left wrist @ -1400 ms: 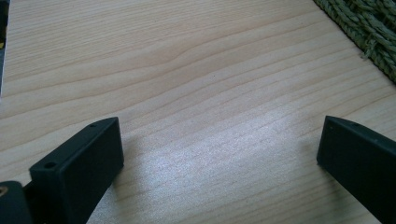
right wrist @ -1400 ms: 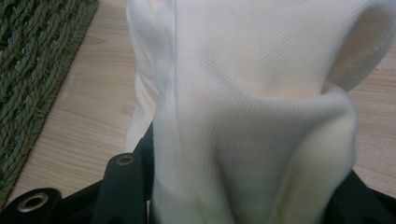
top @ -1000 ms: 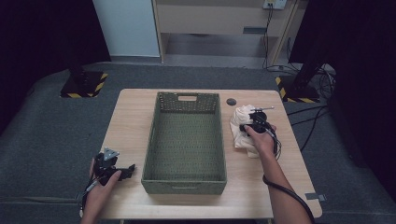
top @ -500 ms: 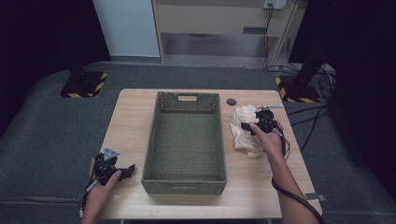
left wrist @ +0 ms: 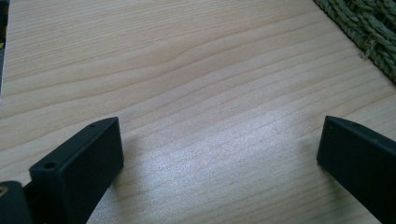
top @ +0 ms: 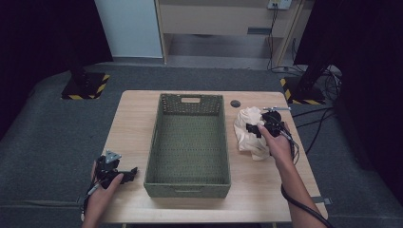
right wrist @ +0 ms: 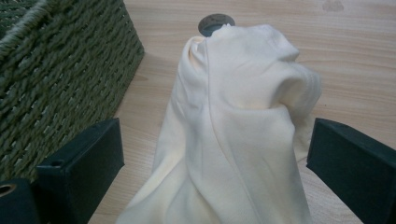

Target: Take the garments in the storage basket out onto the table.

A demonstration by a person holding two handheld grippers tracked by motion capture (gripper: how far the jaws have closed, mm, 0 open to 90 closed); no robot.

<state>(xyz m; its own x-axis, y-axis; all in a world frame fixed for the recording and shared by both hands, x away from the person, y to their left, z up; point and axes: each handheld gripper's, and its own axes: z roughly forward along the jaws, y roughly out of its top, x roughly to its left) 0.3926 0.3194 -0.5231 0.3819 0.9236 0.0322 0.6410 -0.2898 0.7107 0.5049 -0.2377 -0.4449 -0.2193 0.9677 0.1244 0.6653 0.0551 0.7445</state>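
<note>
Right tongs (right wrist: 215, 168) agape astride cloth (right wrist: 243, 126)

Gripper (left wrist: 219, 154) agape, bare table (left wrist: 187, 70), basket corner (left wrist: 369, 28)

Count: there was 1 desk (top: 142, 118), w/ 1 green woven basket (top: 188, 142), 1 cream cloth (top: 247, 130) and 1 small dark round disc (top: 235, 103) on it. 2 grippers: left gripper (top: 128, 174) and right gripper (top: 251, 129). 2 striped stand bases on floor.
</note>
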